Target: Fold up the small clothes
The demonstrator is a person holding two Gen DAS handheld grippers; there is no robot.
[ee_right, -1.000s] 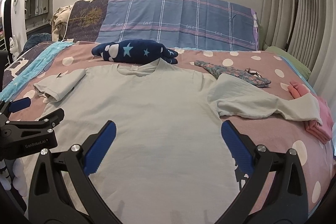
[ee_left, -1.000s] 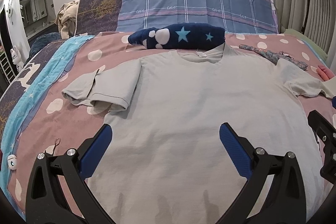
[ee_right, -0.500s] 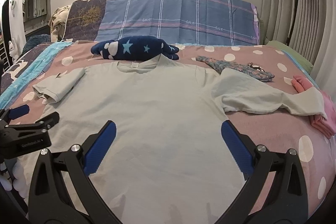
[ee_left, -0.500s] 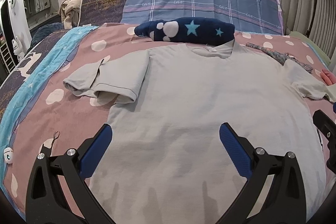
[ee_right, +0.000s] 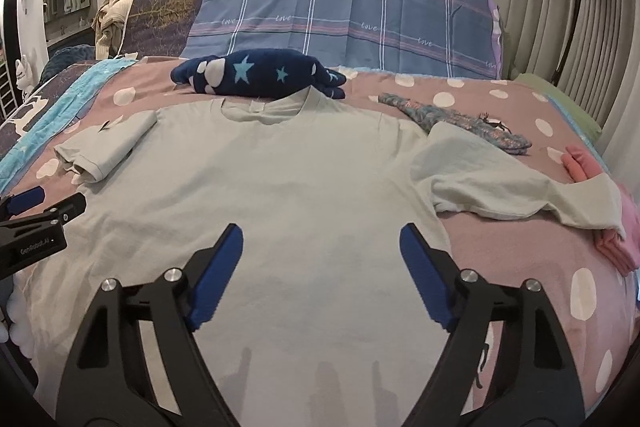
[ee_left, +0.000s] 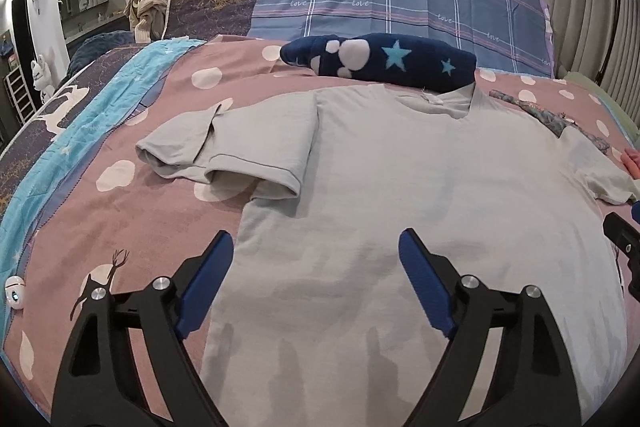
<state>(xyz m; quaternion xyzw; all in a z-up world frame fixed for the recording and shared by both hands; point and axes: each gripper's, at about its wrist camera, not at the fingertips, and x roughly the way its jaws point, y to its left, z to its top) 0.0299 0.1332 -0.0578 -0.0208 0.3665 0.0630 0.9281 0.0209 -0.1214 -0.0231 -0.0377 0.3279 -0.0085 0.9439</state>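
Observation:
A light grey T-shirt lies flat on the pink dotted bedspread, collar toward the pillows. It also shows in the right wrist view. Its left sleeve is bunched and folded on itself. Its right sleeve lies crumpled out to the right. My left gripper is open and empty above the shirt's lower left part. My right gripper is open and empty above the shirt's lower middle. The left gripper also shows at the left edge of the right wrist view.
A navy star-patterned folded garment lies just beyond the collar. A grey-blue patterned cloth and a pink folded garment lie at the right. Plaid pillows stand at the head. A turquoise blanket runs along the left.
Both grippers have moved forward over the shirt and a little lower. The shirt has not moved. Both stay open.

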